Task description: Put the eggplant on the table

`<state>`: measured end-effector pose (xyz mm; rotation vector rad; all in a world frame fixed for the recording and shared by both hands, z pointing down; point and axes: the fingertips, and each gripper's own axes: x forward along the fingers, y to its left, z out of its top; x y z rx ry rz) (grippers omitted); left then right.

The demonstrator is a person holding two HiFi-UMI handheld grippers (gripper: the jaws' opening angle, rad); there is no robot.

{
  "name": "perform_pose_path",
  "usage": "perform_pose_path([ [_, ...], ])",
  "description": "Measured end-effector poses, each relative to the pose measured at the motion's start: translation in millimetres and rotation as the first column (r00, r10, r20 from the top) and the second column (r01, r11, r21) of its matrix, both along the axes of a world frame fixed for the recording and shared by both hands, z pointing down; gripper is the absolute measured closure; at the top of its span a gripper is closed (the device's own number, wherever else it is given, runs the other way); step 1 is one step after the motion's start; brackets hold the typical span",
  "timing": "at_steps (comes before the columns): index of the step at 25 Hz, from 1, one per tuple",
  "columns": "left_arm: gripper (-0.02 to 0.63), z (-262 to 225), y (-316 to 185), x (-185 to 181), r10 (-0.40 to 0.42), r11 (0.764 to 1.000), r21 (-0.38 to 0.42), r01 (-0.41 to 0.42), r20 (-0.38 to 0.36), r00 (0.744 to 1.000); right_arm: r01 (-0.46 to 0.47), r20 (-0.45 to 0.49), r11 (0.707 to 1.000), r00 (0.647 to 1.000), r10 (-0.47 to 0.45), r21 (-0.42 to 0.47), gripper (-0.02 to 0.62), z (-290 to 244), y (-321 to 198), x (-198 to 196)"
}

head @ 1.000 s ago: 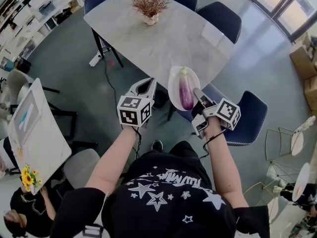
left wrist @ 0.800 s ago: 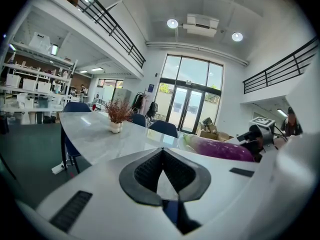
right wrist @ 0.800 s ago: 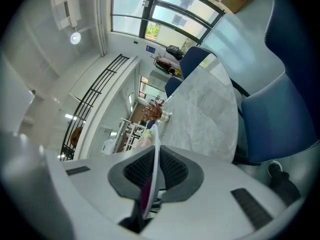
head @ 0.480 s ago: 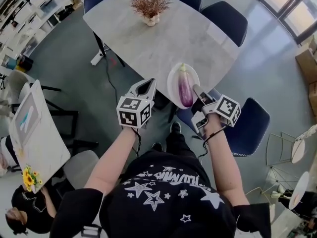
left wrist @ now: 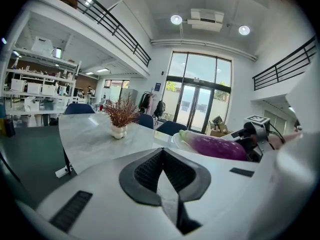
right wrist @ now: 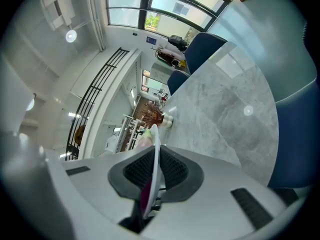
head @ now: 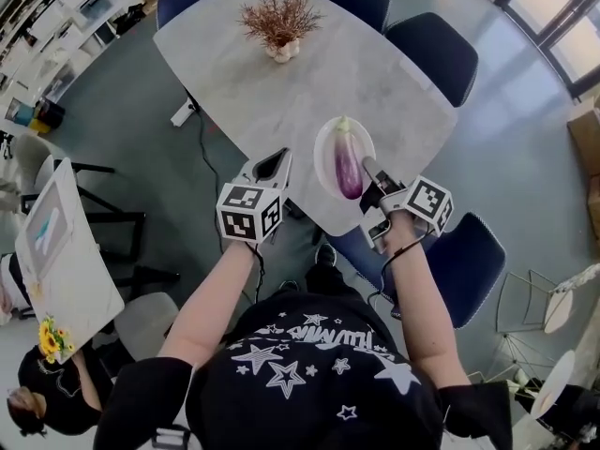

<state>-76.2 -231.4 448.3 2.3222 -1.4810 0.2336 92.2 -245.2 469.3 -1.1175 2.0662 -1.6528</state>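
Note:
A purple eggplant lies on a white plate that my right gripper holds by its near rim, shut on it, above the near edge of the grey marble table. In the right gripper view the plate stands edge-on between the jaws. My left gripper is shut and holds nothing, a little left of the plate, over the table's near edge. From the left gripper view the eggplant and the right gripper show to the right.
A small white vase of dried reddish twigs stands at the table's far end. Dark blue chairs ring the table, one just right of my right arm. A second white table and a seated person are at the lower left.
Both grippers and the plate with the eggplant have moved forward, from beside the table's near corner to above its edge. The jaws have not changed.

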Motion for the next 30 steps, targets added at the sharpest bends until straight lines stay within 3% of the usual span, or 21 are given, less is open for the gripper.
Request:
perform_pose_path([
  [15, 0.598, -7.9, -68.6, 19.2, -0.076, 0.997, 0.013, 0.076, 0.027, 0.997, 0.067, 0.046, 0.998, 0.997, -0.068, 0.012, 0.566, -4.5, -83.9, 15.0],
  [30, 0.598, -12.1, -84.7, 32.1, -0.107, 0.994, 0.019, 0.106, 0.040, 0.994, 0.067, 0.064, 0.998, 0.996, -0.067, 0.003, 0.566, -0.4, -104.7, 35.5],
])
